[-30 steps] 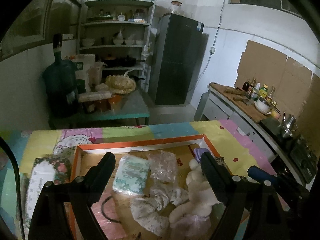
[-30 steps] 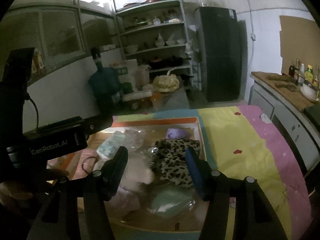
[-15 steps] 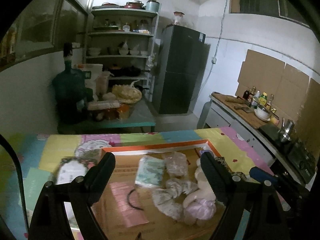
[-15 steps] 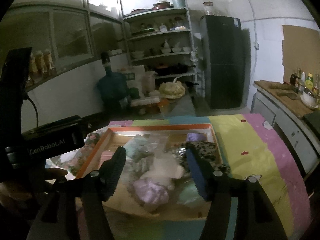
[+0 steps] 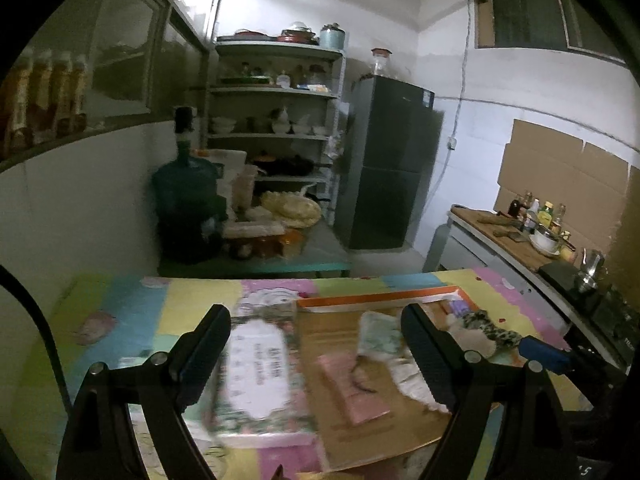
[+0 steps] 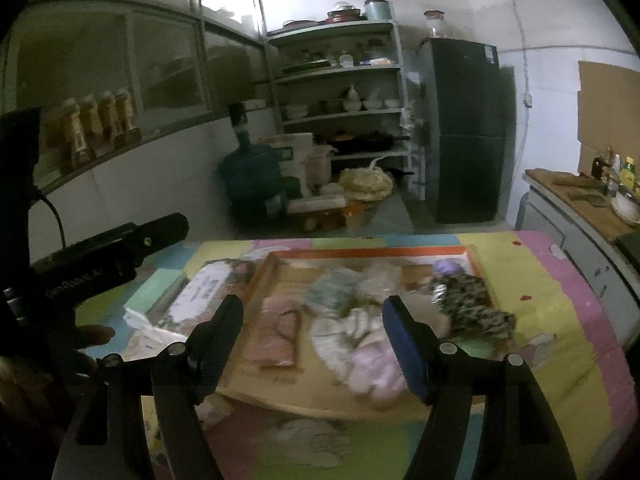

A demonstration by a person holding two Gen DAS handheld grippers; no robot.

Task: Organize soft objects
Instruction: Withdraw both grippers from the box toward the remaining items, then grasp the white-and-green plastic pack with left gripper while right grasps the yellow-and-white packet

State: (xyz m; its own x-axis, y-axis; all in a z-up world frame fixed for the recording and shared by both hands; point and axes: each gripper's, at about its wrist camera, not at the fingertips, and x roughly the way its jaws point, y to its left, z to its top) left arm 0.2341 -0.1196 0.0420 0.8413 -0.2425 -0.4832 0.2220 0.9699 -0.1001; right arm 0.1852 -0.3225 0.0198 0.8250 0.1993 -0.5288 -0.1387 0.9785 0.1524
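I see the soft objects lying in the orange-rimmed tray (image 6: pixel 360 253) on the desk (image 6: pixel 560 320): a leopard-print cloth (image 6: pixel 468 308) at the right edge, a pale pink bundle (image 6: pixel 376 368) at the near edge, a white floral cloth (image 6: pixel 340 332) beside it, and a pale green packet (image 6: pixel 328 292) behind. A tissue pack (image 5: pixel 260 368) lies just left of the tray. I read the left gripper (image 5: pixel 316 360) as released, jaws spread above the tissue pack and tray. The right gripper (image 6: pixel 312 344) is likewise released, holding nothing, above the near part of the tray.
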